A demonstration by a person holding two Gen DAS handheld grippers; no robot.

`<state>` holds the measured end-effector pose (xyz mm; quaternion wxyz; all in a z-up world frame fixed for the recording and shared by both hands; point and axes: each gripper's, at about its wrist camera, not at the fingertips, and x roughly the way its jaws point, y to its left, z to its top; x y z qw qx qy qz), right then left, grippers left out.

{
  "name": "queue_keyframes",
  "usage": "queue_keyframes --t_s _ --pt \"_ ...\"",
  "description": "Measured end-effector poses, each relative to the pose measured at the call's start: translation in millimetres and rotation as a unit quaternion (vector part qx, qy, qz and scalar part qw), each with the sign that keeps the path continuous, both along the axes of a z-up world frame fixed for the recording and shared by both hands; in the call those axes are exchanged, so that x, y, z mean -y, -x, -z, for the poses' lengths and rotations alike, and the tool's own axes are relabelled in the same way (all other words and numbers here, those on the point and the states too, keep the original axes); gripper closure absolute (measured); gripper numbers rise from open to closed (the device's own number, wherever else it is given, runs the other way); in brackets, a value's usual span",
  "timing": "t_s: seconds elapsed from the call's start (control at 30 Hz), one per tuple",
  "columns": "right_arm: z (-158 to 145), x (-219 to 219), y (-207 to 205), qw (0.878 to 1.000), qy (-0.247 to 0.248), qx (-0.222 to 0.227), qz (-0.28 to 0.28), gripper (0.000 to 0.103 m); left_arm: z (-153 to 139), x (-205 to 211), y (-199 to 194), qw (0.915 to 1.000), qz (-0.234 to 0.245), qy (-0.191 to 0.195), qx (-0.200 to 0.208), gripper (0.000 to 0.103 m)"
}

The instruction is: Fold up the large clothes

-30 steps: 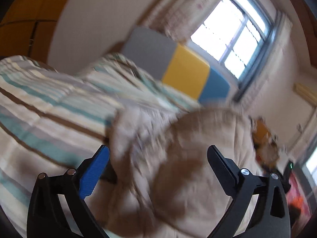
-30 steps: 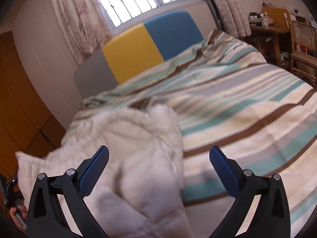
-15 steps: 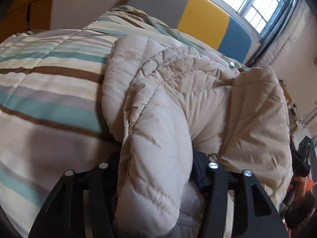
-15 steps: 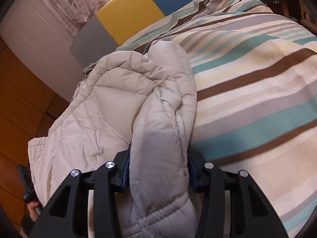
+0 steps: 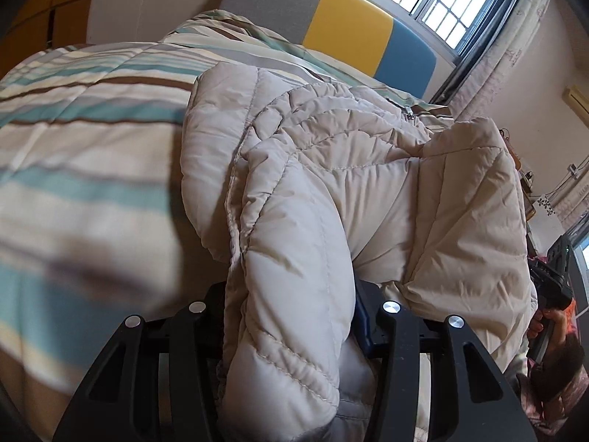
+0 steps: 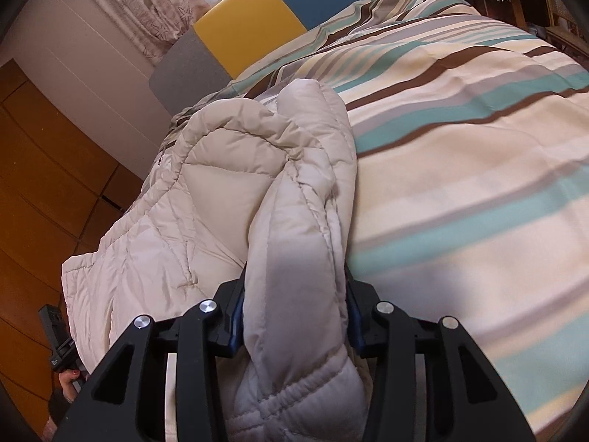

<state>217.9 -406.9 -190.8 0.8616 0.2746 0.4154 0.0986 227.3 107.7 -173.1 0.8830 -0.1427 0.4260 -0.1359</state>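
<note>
A striped quilt (image 6: pixel 460 140) covers the bed below a grey, yellow and blue headboard (image 5: pixel 331 33).

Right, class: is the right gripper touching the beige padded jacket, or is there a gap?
Touching. The right wrist view shows the right gripper closed on a bunched fold of the jacket, with fabric pressed against both fingers and no gap.

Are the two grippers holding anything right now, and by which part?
Both hold the beige puffer jacket: left gripper and right gripper each clamp a bunched quilted fold, probably sleeves.
</note>
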Motion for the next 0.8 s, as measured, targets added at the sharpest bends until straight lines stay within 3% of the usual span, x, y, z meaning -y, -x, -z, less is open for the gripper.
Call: queue_keyframes --t_s 0.07,0.13,0.17,0.2,0.23,0.4,0.5,0.6,0.7,0.77,0.8 --pt "-3 -3 6 1.0 0.003 0.002 0.0 0.062 1 3 10 1.0 0.0 -0.005 0.005 0.054" --pt "-3 -3 14 1.0 0.004 0.003 -0.001 0.061 0 4 21 0.9999 -0.002 -0.011 0.012 0.047" --pt "-4 -2 17 1.0 0.004 0.003 0.0 0.06 -1 3 25 0.9997 -0.008 -0.016 0.015 0.034" --pt "-6 -2 19 1.0 0.007 0.005 0.002 0.054 -4 1 31 0.9993 -0.021 -0.023 0.02 0.021" --pt "-11 -5 14 1.0 0.016 0.006 0.009 0.043 -7 -1 34 0.9989 -0.029 -0.027 0.025 0.018" --pt "-49 -10 15 0.992 0.101 0.06 0.038 0.017 -37 -16 46 0.9947 -0.065 -0.02 0.077 0.017" --pt "-64 -23 1 0.99 0.121 0.076 0.017 0.017 -52 -7 29 0.9945 -0.047 -0.03 0.088 0.008" --pt "-64 -41 -24 0.987 0.146 0.063 -0.01 0.017 -44 11 -7 0.9962 -0.012 -0.068 0.052 0.008" --pt "-44 -55 -44 0.987 0.16 0.016 -0.023 0.016 -26 21 -30 0.9962 -0.003 -0.086 0.009 0.008" --pt "-37 -62 -43 0.983 0.185 0.01 -0.014 0.021 -19 23 -34 0.9964 -0.025 -0.081 0.0 0.008" --pt "-34 -65 -40 0.98 0.196 0.015 -0.009 0.029 -19 25 -32 0.9965 -0.034 -0.077 0.001 0.013"
